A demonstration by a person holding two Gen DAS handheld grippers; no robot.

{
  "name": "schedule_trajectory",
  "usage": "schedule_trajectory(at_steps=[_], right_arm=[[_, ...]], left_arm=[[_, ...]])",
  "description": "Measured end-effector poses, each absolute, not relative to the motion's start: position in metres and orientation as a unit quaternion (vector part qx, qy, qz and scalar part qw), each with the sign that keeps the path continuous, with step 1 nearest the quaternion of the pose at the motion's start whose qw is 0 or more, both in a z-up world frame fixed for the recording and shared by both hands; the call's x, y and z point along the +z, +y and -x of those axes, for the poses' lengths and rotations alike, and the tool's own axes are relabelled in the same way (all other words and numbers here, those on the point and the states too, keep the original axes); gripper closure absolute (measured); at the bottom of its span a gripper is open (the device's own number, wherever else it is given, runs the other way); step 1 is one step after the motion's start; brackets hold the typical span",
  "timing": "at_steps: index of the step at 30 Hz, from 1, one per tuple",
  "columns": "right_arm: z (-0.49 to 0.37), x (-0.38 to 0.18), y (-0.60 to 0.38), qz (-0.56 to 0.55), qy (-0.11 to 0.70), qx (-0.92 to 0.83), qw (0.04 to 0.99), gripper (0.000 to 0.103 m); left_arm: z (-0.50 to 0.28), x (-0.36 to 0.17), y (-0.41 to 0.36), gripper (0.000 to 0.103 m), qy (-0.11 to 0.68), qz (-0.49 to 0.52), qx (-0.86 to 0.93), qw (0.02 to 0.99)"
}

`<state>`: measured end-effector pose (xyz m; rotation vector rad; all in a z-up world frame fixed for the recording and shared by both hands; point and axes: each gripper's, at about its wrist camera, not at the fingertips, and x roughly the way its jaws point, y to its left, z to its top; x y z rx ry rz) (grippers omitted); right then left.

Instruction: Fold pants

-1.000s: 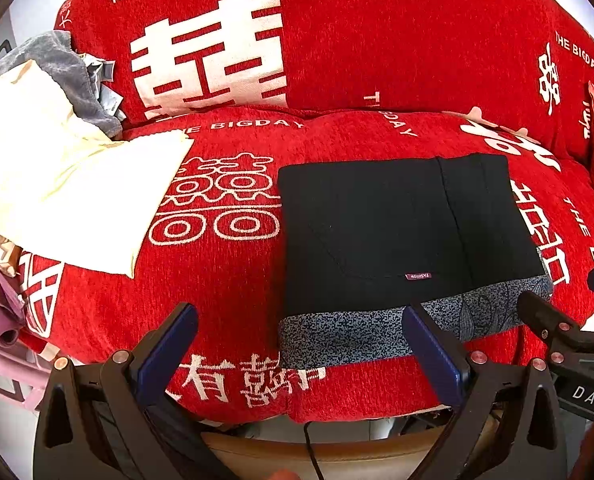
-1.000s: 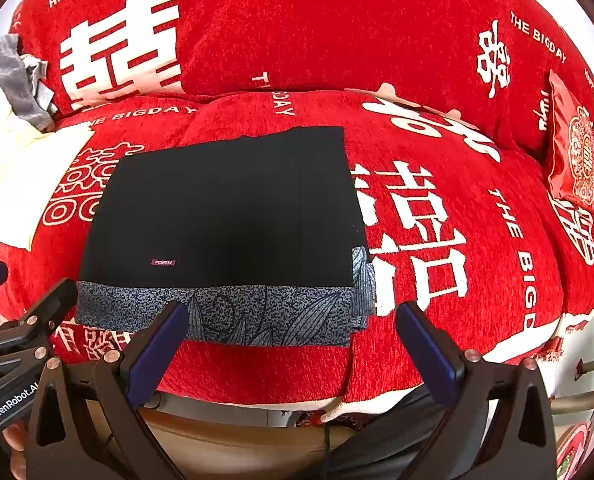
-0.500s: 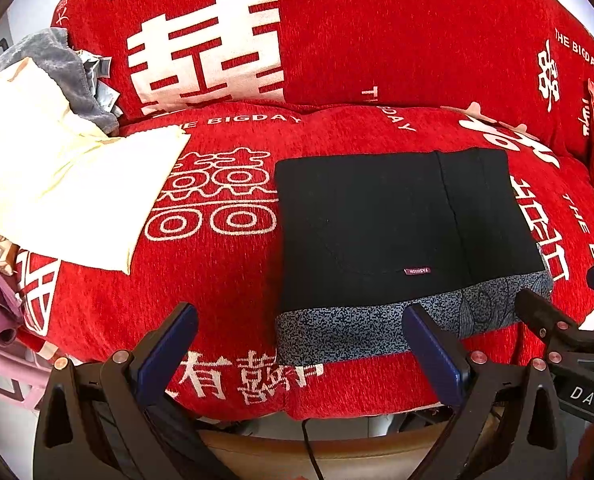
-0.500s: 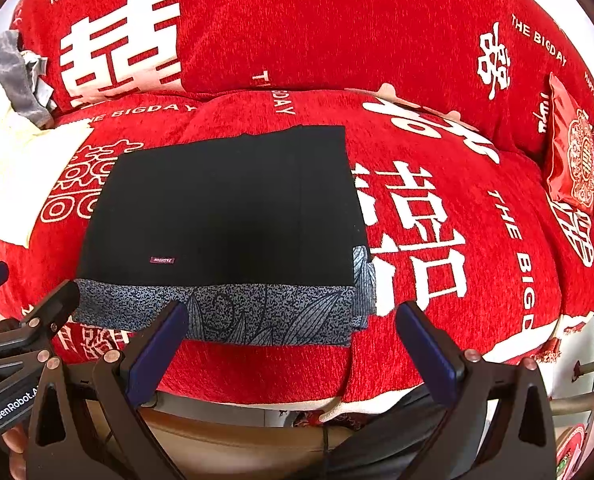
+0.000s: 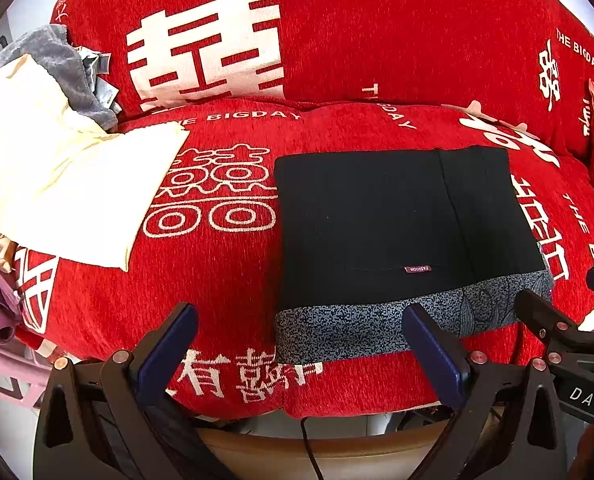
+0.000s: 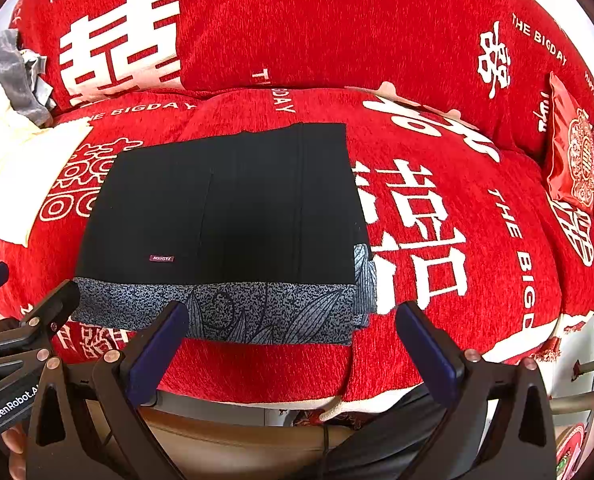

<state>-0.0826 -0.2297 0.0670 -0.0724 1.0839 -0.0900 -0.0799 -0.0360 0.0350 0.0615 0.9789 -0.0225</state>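
Observation:
The black pants point(image 5: 397, 224) lie folded into a flat rectangle on the red sofa seat, with a grey patterned band point(image 5: 377, 328) along the near edge. They also show in the right wrist view point(image 6: 225, 208). My left gripper point(image 5: 297, 344) is open and empty, just in front of the pants' near left corner. My right gripper point(image 6: 291, 340) is open and empty, in front of the pants' near right corner. Neither gripper touches the cloth. Each gripper shows at the edge of the other's view.
A cream cloth point(image 5: 57, 184) and a grey garment point(image 5: 69, 64) lie on the sofa's left end. A red cushion point(image 6: 573, 156) sits at the right end. The sofa's front edge point(image 5: 337, 404) runs just under both grippers.
Both grippers have drawn slightly back and the view has shifted a little. The pants have not moved. Both grippers stay open.

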Motion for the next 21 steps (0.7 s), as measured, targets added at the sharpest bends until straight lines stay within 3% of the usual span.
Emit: schedule_trajectory(at_steps=[21], right_arm=[[0.0824,0.0578,-0.2286,0.038,0.524,-0.046,0.850,0.000]], left_arm=[[0.0831,0.0317,-0.0377,0.001,0.461,-0.037,-0.011,0.887]])
